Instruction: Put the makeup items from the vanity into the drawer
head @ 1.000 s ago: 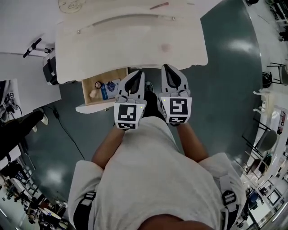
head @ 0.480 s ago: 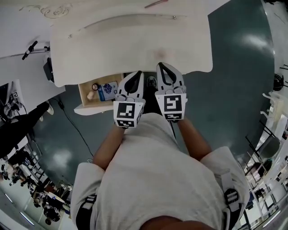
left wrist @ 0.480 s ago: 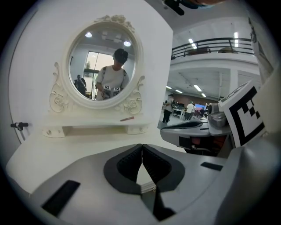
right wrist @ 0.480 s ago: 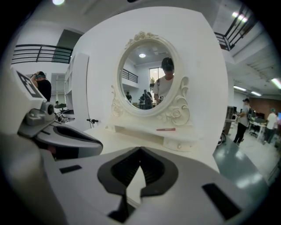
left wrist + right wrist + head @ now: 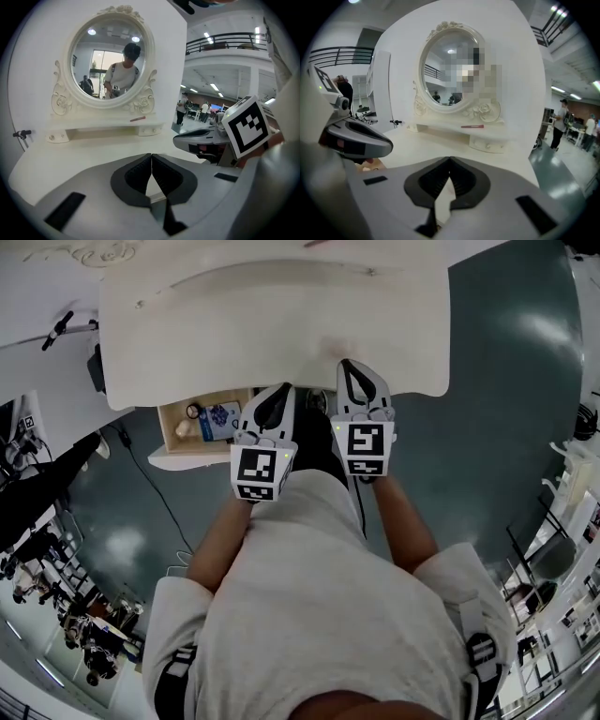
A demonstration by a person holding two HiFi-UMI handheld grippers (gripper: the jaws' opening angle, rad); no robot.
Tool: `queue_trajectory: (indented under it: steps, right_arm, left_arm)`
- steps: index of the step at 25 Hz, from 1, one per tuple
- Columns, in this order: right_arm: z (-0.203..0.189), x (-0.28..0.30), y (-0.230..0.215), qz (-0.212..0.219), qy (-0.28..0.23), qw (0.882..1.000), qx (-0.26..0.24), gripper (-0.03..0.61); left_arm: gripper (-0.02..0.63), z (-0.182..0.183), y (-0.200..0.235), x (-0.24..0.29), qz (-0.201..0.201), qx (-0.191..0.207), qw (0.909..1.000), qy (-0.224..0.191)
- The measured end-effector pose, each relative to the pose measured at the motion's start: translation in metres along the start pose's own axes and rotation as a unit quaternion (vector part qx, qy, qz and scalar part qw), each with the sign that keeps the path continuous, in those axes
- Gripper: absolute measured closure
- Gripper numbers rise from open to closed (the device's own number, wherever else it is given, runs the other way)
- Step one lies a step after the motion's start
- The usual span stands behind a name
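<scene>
The left gripper (image 5: 280, 393) and the right gripper (image 5: 352, 367) are held side by side in front of the person's pale shirt (image 5: 309, 615), both with jaws pressed together and nothing between them. Each gripper view shows this: the left gripper's (image 5: 151, 155) dark ribbed pads meet at the tips, and so do the right gripper's (image 5: 450, 161). The only markings that can be made out are the black-and-white square patterns on the marker cubes (image 5: 256, 474), which carry no words. From the head view alone, the open drawer (image 5: 171, 432) shows just left of the left gripper, under the worktop's (image 5: 281, 334) near edge. In it lie a blue-printed packet (image 5: 222, 418) whose print is too small to read, a small dark round item (image 5: 193, 412) and a pale item (image 5: 185, 429). The right gripper view catches only a sliver of that drawer's wooden inside at lower left, and the left gripper view shows none of it. Both gripper views show what the head view barely does: across the bare cream worktop a raised shelf (image 5: 93, 126) with small knobbed drawers. On the shelf lies a thin red stick (image 5: 138, 119), and behind it stands an oval mirror (image 5: 110, 61) in an ornate white frame. In the left gripper view it reflects a person in a pale shirt.
</scene>
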State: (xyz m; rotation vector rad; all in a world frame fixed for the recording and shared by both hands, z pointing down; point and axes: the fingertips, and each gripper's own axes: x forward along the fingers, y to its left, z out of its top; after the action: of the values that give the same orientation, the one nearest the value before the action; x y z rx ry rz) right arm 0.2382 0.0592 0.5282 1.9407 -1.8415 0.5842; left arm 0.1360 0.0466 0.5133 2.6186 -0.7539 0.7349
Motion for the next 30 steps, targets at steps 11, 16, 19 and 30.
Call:
queue_trajectory:
  steps: [11,16,19,30]
  right_arm:
    - [-0.031,0.026,-0.013,0.005,0.052,0.999,-0.014,0.562]
    - [-0.041,0.037,-0.015,0.000,0.073,0.997,-0.035,0.543]
    - [-0.046,0.042,-0.012,0.012,0.089,0.995,-0.041,0.422]
    - [-0.067,0.067,-0.012,0.011,0.130,0.991,-0.036,0.388]
  left_arm:
    - [0.606,-0.011,0.003,0.013,0.010,-0.008,0.9995,0.028]
    - [0.606,-0.010,0.012,0.009,0.025,-0.021,0.9992,0.023]
    - [0.606,-0.009,0.017,0.006,0.034,-0.029,0.9989,0.016]
    - [0.607,-0.010,0.027,-0.004,0.035,-0.028,0.9990,0.008]
